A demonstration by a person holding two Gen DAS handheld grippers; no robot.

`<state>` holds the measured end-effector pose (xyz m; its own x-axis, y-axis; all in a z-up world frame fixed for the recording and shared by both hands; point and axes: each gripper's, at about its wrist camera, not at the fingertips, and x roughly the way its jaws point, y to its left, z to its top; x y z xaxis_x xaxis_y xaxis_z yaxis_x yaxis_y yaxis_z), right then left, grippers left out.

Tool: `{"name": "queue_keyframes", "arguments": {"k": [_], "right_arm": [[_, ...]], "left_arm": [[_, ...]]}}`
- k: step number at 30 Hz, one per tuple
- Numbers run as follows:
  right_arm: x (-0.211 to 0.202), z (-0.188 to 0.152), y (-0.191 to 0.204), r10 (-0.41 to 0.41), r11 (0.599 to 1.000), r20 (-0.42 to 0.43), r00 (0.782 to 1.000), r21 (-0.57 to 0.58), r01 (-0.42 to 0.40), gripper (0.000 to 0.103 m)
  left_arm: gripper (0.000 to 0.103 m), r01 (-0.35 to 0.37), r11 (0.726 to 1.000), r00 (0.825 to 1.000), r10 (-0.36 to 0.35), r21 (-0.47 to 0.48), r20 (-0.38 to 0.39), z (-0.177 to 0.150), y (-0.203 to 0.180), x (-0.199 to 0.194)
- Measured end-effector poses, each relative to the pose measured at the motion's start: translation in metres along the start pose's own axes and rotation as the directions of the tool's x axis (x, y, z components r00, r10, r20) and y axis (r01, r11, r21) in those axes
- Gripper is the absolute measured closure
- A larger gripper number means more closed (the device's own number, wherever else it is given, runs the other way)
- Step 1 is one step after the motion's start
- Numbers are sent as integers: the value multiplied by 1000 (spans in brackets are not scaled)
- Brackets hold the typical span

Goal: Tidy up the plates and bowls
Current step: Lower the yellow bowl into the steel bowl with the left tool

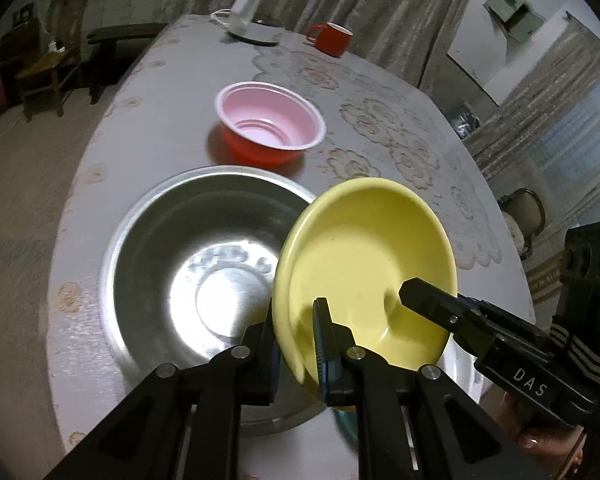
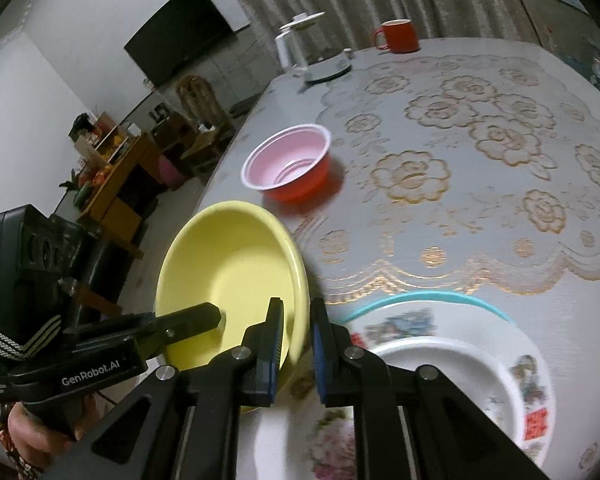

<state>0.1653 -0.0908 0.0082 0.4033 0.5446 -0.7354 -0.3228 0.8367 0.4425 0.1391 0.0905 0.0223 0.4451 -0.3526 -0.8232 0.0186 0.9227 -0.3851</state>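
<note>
Two grippers clamp the same yellow bowl (image 1: pixel 364 268): your left gripper (image 1: pixel 298 344) pinches its near-left rim between closed blue-padded jaws, and your right gripper (image 2: pixel 296 340) bites the opposite rim the same way. That bowl is smooth, glossy and round, tilted and lifted off the table (image 1: pixel 380 92), partly above a wide steel bowl (image 1: pixel 172 248) whose brushed metal shines at the flat bottom. Farther off sits a thin plastic bowl (image 1: pixel 270 120), red outside, pale pink inside, with ribbed rings at its base. At the near right, under your right gripper, lie shallow white plates (image 2: pixel 480 364) with printed flowers, one edged in teal. A lace-patterned cloth (image 2: pixel 460 152) covers the round tabletop. At the far edge stand a white kettle (image 1: pixel 252 12) and a red mug (image 1: pixel 332 38).
</note>
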Motion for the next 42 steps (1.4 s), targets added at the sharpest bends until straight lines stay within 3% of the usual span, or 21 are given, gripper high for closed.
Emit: {"name": "queue_keyframes", "arguments": {"k": [12,20,27,30,36,42], "right_arm": [[51,2,33,-13,999,-112,994,-36,9,85],[60,2,41,-42,998,-144,989,-46,35,77],[56,3,44,-70,997,-154,986,-36,65,68],[54,3,44,-68,997,-151,986,-32,64,68],[51,2,42,-59,998,-146,988,-22,56,68],[45,3,41,-44,999,-135,990,-11,43,68]], "left_arm": [[90,-52,996,998,50,-70,-41,1,52,19],[90,-99,995,995,99,-17,-24,8,49,22],[86,-200,978,980,200,60,5,9,43,27],[82,-213,974,977,213,81,6,12,40,31],[56,-217,970,976,216,108,20,12,31,32],[56,-202,975,979,201,88,25,12,33,26]]}}
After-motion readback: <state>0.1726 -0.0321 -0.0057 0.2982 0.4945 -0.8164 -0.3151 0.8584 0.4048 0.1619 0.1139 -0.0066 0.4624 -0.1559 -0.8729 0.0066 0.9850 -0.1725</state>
